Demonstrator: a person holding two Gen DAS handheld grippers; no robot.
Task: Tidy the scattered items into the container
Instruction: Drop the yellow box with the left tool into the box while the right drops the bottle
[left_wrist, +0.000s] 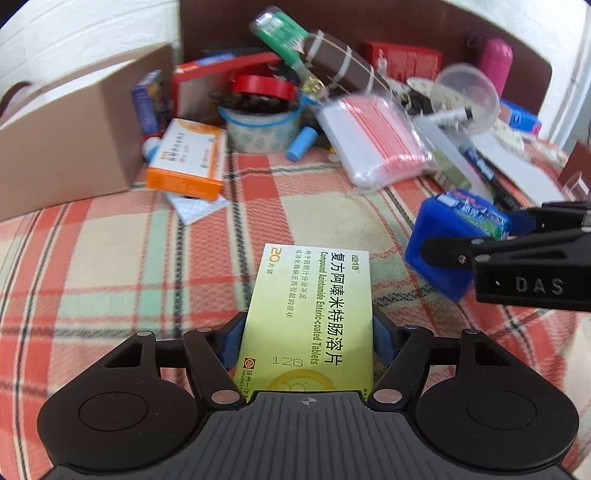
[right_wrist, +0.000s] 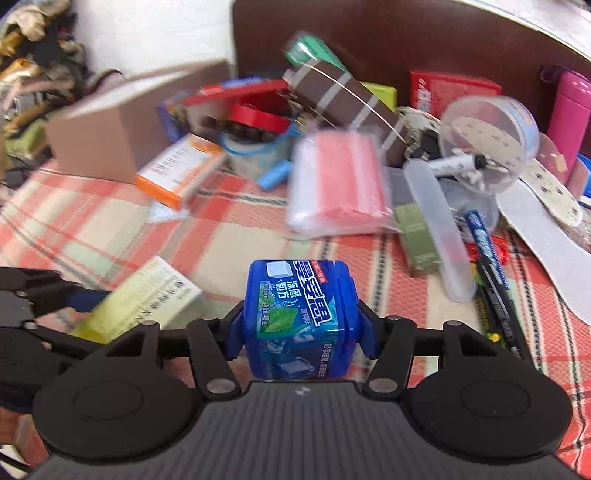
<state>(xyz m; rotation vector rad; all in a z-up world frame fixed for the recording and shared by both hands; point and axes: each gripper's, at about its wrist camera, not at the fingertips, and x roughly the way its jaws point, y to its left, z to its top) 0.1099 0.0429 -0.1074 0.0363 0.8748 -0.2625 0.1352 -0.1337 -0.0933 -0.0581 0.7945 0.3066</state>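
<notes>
Both my tongs are loaded right now. My left gripper is clamped on a yellow-green tablet box, the blue pads squeezing its long sides, box sitting dead centre at the bottom of the left wrist view, lifted off the plaid blanket. My right gripper has a blue gum tub pinched between its pads, bottom centre of the right wrist view; you can spot the same tub at the right edge of the left view too. The cardboard box I'm tidying into sits in the upper left of both frames, open side up as far as I can tell, though its inside is out of sight. Just beside it lies an orange and white medicine box. Behind that it's a heap: a roll of red tape on a patterned tub, a pack of pink zip bags, a clear plastic cup tipped on its side and a pink flask in the upper right.
</notes>
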